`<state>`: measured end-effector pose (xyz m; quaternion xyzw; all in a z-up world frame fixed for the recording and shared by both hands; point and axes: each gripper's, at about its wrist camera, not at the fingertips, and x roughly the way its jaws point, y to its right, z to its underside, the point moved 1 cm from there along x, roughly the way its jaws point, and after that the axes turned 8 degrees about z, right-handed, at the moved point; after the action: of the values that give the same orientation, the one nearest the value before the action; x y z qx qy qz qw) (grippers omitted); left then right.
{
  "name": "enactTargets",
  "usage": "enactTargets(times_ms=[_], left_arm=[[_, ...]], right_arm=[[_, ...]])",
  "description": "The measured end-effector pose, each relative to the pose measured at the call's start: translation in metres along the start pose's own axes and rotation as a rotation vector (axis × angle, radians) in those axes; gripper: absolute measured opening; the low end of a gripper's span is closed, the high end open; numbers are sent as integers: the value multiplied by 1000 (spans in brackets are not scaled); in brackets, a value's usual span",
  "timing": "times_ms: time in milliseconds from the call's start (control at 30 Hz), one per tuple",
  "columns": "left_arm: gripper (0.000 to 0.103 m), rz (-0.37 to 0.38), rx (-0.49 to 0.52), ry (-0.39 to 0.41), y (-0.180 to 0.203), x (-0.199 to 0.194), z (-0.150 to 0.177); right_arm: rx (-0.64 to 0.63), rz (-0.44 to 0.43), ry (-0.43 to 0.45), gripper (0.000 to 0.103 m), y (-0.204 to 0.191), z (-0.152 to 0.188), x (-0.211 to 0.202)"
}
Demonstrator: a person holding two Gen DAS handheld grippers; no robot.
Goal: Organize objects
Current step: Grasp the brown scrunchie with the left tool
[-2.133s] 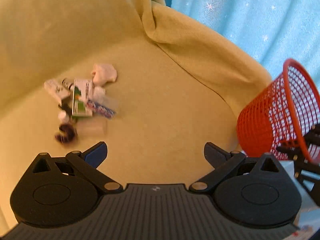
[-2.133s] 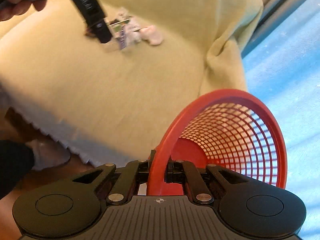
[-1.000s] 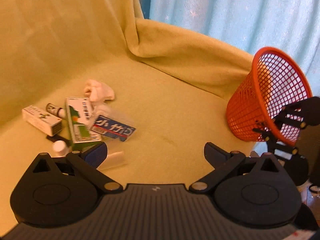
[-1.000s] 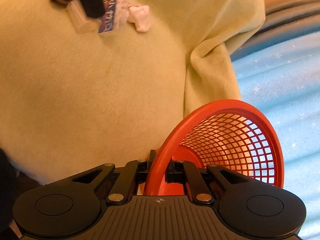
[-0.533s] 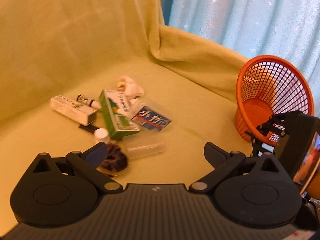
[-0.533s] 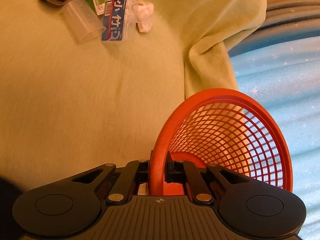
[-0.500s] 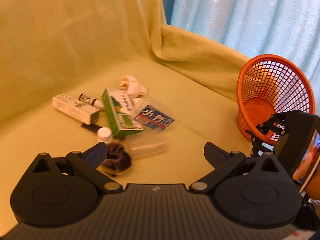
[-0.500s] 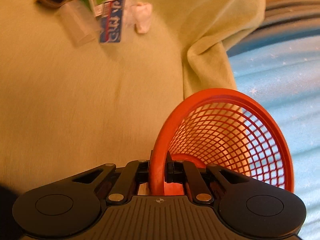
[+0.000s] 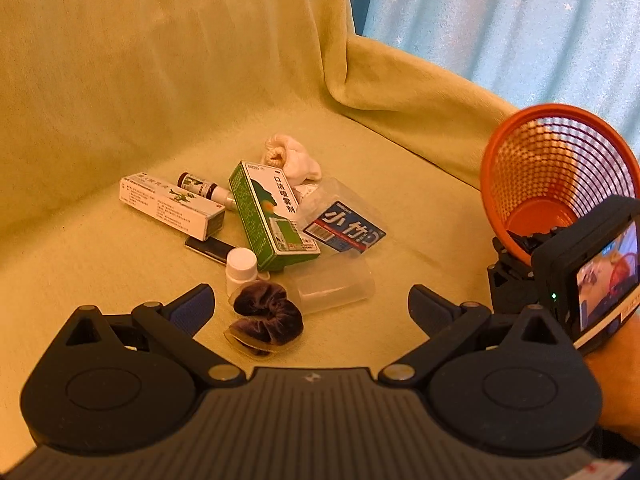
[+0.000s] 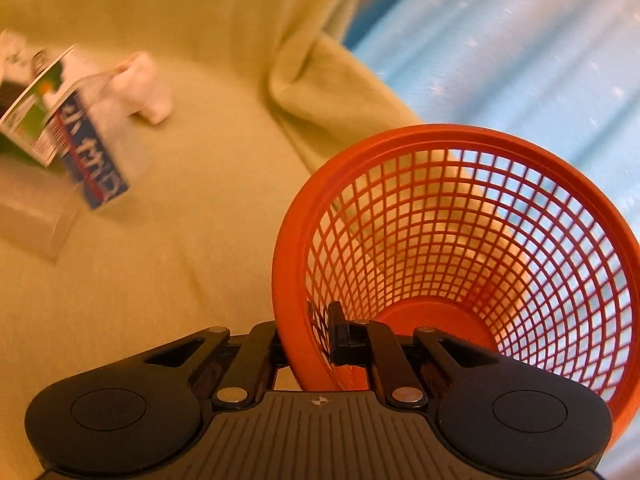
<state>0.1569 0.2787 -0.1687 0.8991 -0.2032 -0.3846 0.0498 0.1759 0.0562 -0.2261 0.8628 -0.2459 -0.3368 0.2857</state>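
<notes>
A red mesh basket (image 10: 460, 240) hangs tilted over the sofa seat, my right gripper (image 10: 308, 332) shut on its rim; it also shows at the right of the left wrist view as the basket (image 9: 556, 172). My left gripper (image 9: 308, 304) is open, above a dark purple scrunchie (image 9: 266, 316). Around it lie a clear plastic box (image 9: 332, 284), a white-capped bottle (image 9: 241, 266), a green box (image 9: 268, 214), a blue-labelled packet (image 9: 344, 228), a white box (image 9: 172, 206), a small dropper bottle (image 9: 198, 186) and a white cloth ball (image 9: 292, 160).
A yellow-green throw covers the sofa seat (image 9: 420, 220), its back and armrest (image 9: 412, 92). A blue star-print curtain (image 9: 520, 20) hangs behind. A small black flat item (image 9: 210, 248) lies by the white box. A person's wrist (image 9: 616, 396) shows at the right edge.
My left gripper has drawn back so the scrunchie now lies between its fingers. The basket has rolled with my right gripper and come nearer the pile, its mouth turning upward.
</notes>
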Motion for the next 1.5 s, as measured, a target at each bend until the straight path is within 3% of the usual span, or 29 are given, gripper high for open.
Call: enactTargets(times_ms=[267, 500, 600, 933, 1267, 1367, 1500], left_arm=[[101, -15, -14, 1, -9, 7, -1], [101, -43, 6, -8, -16, 9, 2], [96, -56, 20, -18, -20, 12, 7], [85, -84, 138, -138, -23, 42, 25], [66, -102, 219, -181, -14, 67, 33], [46, -114, 250, -187, -12, 70, 34], [28, -116, 265, -196, -12, 69, 34]], right_arm=[[155, 9, -22, 4, 20, -9, 3], [208, -14, -16, 6, 20, -5, -4], [215, -25, -13, 6, 21, -3, -8], [206, -31, -15, 7, 19, 0, -12], [201, -38, -15, 8, 21, -1, -12], [202, -39, -15, 8, 21, 0, -12], [201, -40, -15, 8, 21, 0, -12]])
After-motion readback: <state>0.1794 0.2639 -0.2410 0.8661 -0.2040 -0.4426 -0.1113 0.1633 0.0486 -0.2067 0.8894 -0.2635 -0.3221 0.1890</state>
